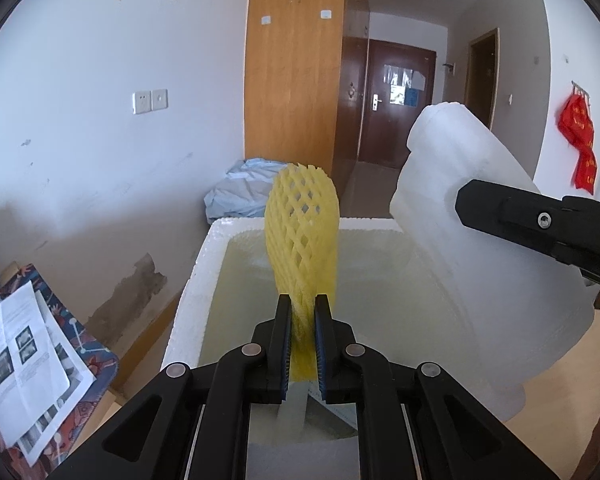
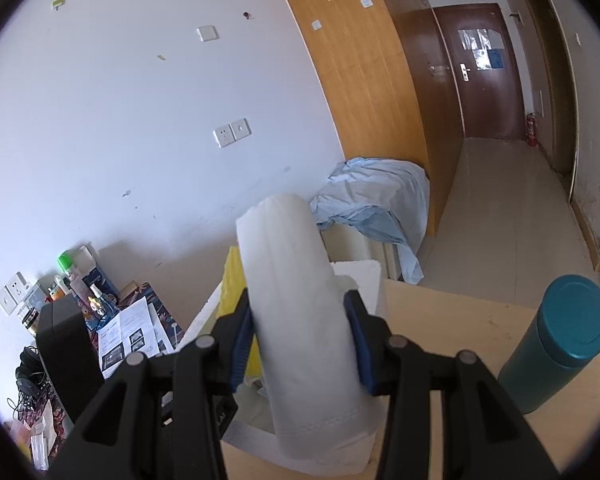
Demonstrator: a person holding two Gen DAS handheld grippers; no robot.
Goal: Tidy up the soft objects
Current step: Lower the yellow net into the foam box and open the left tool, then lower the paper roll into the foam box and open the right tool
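Right then, your left tongs (image 1: 303, 300) were squeezed tight on the bottom end of a yellow foam net (image 1: 302, 236). The net stood up almost straight from the blue pads, and its open top pointed at the far wall. You held it over a white foam box (image 1: 188, 300). The inside of the box looked pale and nearly bare under the net.

Your right tongs (image 2: 300, 312) were clamped around a white foam roll (image 2: 296, 300). The two blue pads pressed on its sides, one on the left and one on the right. The roll was thick, so the tongs stood partly apart while they gripped it. It leaned up and away from you, with its far end higher than its near end. From the left camera you could see the roll (image 1: 480, 232) sitting just to the right of the net, above the right side of the box. A black finger of the right tongs (image 1: 540, 224) lay against it.

The box sat on a light wooden counter (image 2: 460, 320). A teal bottle (image 2: 560, 340) stood upright on the counter, off to the right of the roll. To the left of the box were some printed papers (image 1: 24, 360) on a cloth with a bright pattern. Beyond the box lay a crumpled pale blue sheet (image 2: 380, 196) next to a tall wooden cupboard (image 1: 296, 60). A dark brown door (image 2: 484, 72) was shut at the far end of the hall.
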